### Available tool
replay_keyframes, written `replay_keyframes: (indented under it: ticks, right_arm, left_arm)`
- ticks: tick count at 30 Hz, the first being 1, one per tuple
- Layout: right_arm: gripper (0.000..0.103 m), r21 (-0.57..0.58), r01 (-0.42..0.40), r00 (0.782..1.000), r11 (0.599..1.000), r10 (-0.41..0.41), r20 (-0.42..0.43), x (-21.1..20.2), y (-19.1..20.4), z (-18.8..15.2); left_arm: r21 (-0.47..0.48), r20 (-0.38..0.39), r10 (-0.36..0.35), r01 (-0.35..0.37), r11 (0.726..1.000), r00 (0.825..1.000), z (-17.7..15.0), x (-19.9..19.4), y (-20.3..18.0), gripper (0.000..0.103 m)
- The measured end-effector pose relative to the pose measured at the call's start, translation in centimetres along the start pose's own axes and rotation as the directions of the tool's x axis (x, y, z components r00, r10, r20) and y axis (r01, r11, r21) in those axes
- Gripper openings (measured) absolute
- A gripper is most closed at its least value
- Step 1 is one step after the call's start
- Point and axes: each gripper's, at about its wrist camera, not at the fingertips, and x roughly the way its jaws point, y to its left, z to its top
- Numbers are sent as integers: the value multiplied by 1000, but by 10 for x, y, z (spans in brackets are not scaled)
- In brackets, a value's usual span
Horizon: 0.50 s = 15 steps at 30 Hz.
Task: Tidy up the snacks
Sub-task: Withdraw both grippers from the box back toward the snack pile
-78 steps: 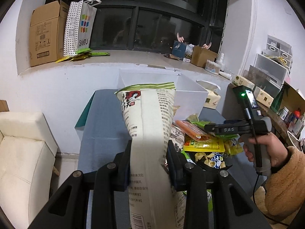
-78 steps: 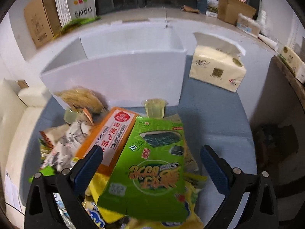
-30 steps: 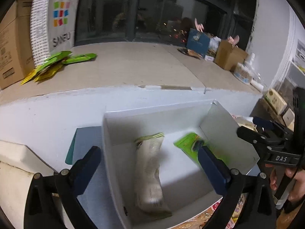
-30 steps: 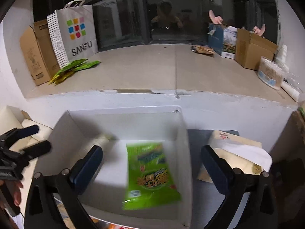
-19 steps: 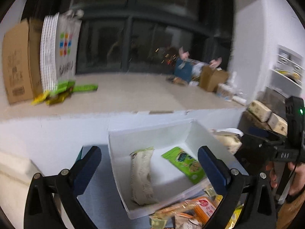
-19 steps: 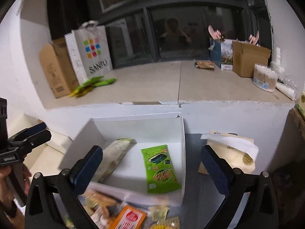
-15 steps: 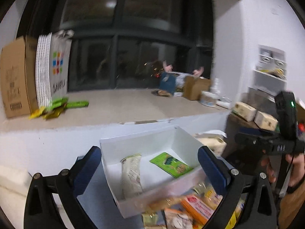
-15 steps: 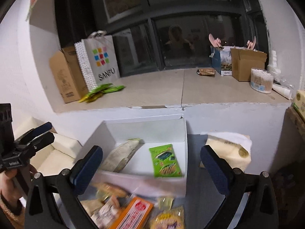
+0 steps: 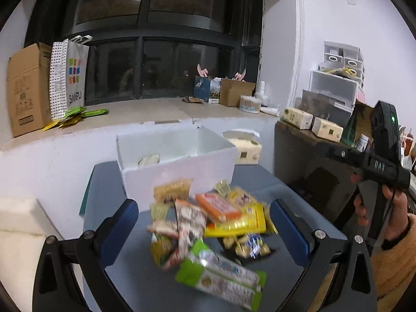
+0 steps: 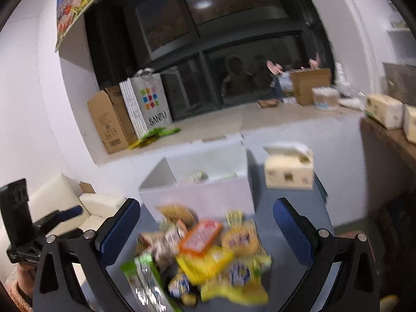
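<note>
A white open box (image 9: 179,166) stands at the back of the blue-grey table (image 9: 260,182); a beige packet (image 9: 148,160) peeks over its rim. It also shows in the right wrist view (image 10: 200,195). In front of it lies a pile of snack packets: an orange one (image 9: 217,206), a yellow one (image 9: 236,223) and a green-white one (image 9: 221,280). My left gripper (image 9: 202,223) is open and empty above the pile. My right gripper (image 10: 205,228) is open and empty above the same pile (image 10: 202,254). Both views are blurred.
A tissue box (image 9: 244,147) stands right of the white box. A white sofa (image 9: 18,223) is at the left. The windowsill behind holds a cardboard box (image 9: 26,91), a paper bag (image 9: 69,78) and small cartons. A dark side cabinet (image 9: 312,161) stands right.
Both grippers have let go of their packets into the white box and pulled back and down. They now hang open over the snack pile.
</note>
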Motion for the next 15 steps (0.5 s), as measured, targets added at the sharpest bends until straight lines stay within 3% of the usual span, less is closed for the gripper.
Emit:
replay_keyframes:
  ticks: [3,7,15]
  right_arm:
    - [103,-4,39,999,999,-39,-36,-11,0,-33]
    - [103,58,56,984,997,-45,-170,2,-16,-65]
    - [103,123,104,972,987,-75,-221,17,-40,-72]
  left_arm:
    - [-22,8,-19,20,1000,1000,-19,-14,-9,103]
    - [-54,3,-36,36,998,999,-28,-18,-14,103]
    - [-49,-10,-43,43,998,999,-32,-12,-19,103]
